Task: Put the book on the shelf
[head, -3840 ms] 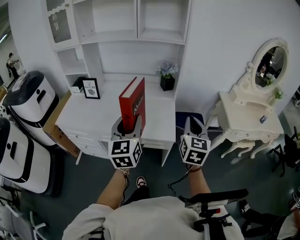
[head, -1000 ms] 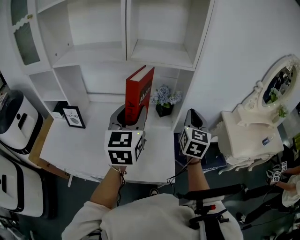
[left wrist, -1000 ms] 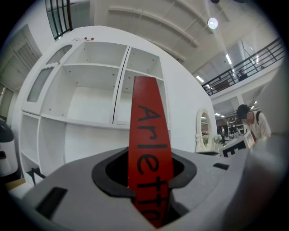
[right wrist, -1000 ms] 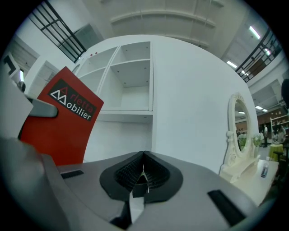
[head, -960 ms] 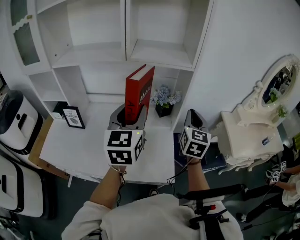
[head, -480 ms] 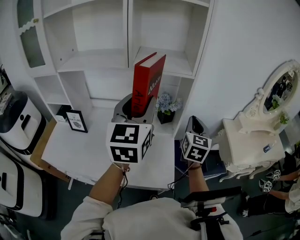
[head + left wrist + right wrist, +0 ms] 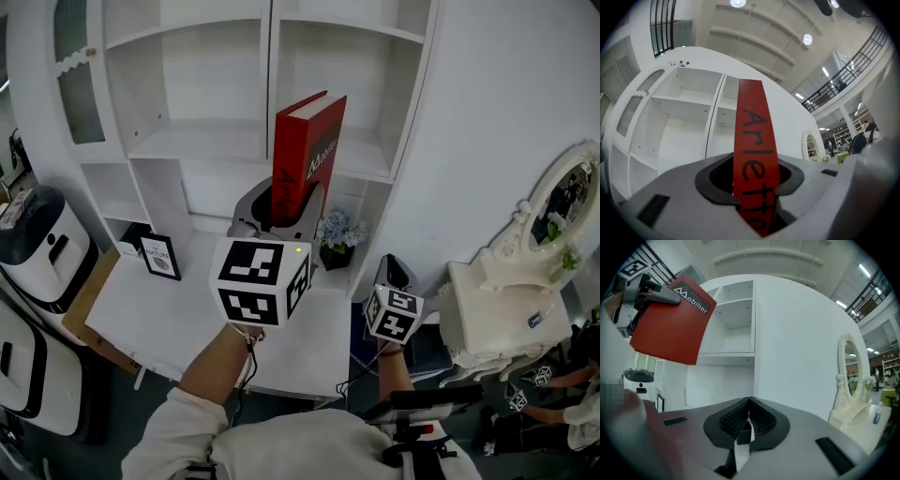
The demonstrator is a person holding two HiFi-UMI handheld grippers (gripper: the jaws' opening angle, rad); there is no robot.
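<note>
Left gripper (image 7: 279, 208), raised before the tall white wooden shelf unit (image 7: 178, 141), pinches the red hardback book (image 7: 309, 141) across its covers at the lower end. The book stands upright in the air, in front of the right-hand compartment. I judge the book stiff and fairly heavy, its smooth cover liable to slip or swing about so low a hold, so I would keep it vertical and land it on its bottom edge. Right gripper (image 7: 392, 281), lower and off to the side, has its jaws pressed together on nothing.
</note>
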